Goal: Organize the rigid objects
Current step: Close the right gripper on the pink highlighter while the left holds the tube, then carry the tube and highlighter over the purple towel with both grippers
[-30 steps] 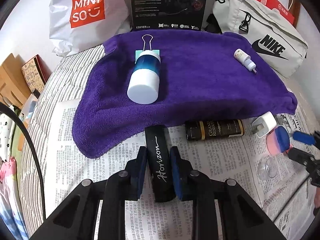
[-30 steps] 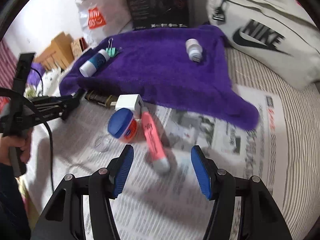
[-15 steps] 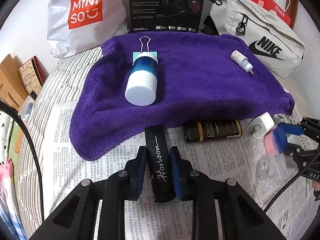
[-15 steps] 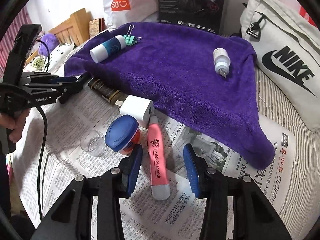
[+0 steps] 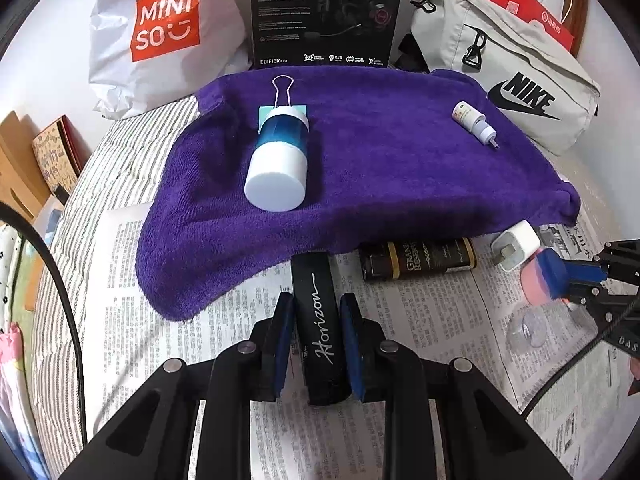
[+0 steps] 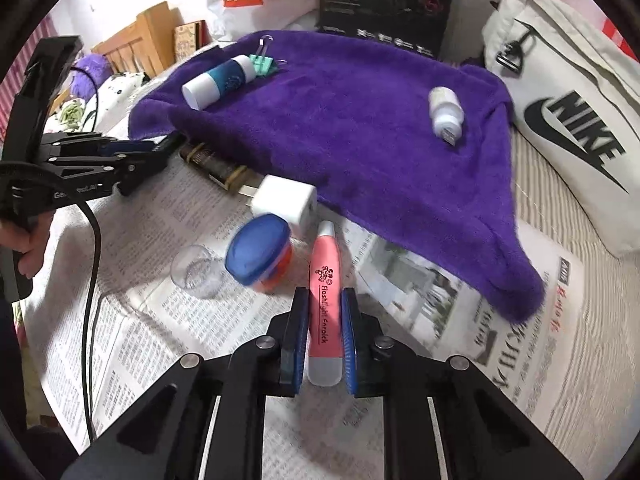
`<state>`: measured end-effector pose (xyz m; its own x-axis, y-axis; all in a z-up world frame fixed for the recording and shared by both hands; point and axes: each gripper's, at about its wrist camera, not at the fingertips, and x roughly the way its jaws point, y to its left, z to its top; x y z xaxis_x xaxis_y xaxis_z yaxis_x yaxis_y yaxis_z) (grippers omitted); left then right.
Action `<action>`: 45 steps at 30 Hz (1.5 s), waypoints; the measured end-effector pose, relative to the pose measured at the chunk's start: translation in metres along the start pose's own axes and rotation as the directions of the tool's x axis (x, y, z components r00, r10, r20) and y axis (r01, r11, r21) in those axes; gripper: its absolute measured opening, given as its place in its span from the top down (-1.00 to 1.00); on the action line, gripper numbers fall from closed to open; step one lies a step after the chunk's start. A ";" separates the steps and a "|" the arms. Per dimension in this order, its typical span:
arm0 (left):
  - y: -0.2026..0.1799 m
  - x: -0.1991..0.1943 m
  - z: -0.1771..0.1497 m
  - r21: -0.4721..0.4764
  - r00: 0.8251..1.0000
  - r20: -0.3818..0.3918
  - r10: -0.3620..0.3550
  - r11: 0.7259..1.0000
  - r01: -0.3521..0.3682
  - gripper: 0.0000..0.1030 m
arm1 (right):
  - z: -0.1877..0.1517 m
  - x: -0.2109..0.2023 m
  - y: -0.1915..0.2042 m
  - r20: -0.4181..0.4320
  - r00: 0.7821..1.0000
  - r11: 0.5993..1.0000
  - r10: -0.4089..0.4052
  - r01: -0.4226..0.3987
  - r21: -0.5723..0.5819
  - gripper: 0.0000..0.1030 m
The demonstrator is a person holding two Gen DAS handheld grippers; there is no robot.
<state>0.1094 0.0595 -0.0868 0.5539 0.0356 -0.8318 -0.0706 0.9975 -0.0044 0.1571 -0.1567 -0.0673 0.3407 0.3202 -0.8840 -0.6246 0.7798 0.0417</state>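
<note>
My left gripper (image 5: 316, 310) is shut on a black "Horizon" case (image 5: 318, 320) at the near edge of the purple towel (image 5: 380, 168). My right gripper (image 6: 325, 306) is shut on a pink flashlight pen (image 6: 325, 292) on the newspaper. A blue-and-white bottle (image 5: 280, 160), a binder clip (image 5: 282, 88) and a small white dropper bottle (image 5: 474, 122) lie on the towel. A dark bottle (image 5: 418, 260), a white charger (image 6: 284, 202), a blue-lidded jar (image 6: 258, 254) and a small clear cup (image 6: 196, 272) lie on the newspaper.
A Miniso bag (image 5: 160, 36), a black Edifier box (image 5: 324, 12) and a grey Nike bag (image 5: 512, 72) stand behind the towel. Wooden items (image 6: 136, 44) sit at the far left. The left gripper and its cable (image 6: 90, 168) show in the right wrist view.
My right gripper has moved in over the pink pen and shut on it. The blue-lidded jar has shifted slightly. My left gripper has stayed shut on the black case.
</note>
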 end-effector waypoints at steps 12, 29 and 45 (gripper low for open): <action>-0.002 0.001 0.001 0.011 1.000 -0.009 0.006 1.000 -0.006 0.58 | -0.002 0.002 0.003 0.028 0.999 1.000 -0.023 0.023 0.001 0.69; 0.006 -0.017 -0.013 0.006 0.999 -0.030 -0.014 1.000 0.014 0.59 | -0.031 -0.023 -0.016 0.049 0.999 0.995 0.005 -0.010 0.096 0.69; 0.000 -0.016 -0.026 0.046 0.999 -0.043 0.031 0.999 -0.029 0.59 | -0.029 -0.016 -0.014 0.050 0.998 0.994 0.030 -0.035 0.106 0.69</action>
<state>0.0787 0.0573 -0.0876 0.5157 0.0637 -0.8544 -0.0480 0.9978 0.0454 0.1400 -0.1889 -0.0670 0.3567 0.3694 -0.8581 -0.5583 0.8207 0.1212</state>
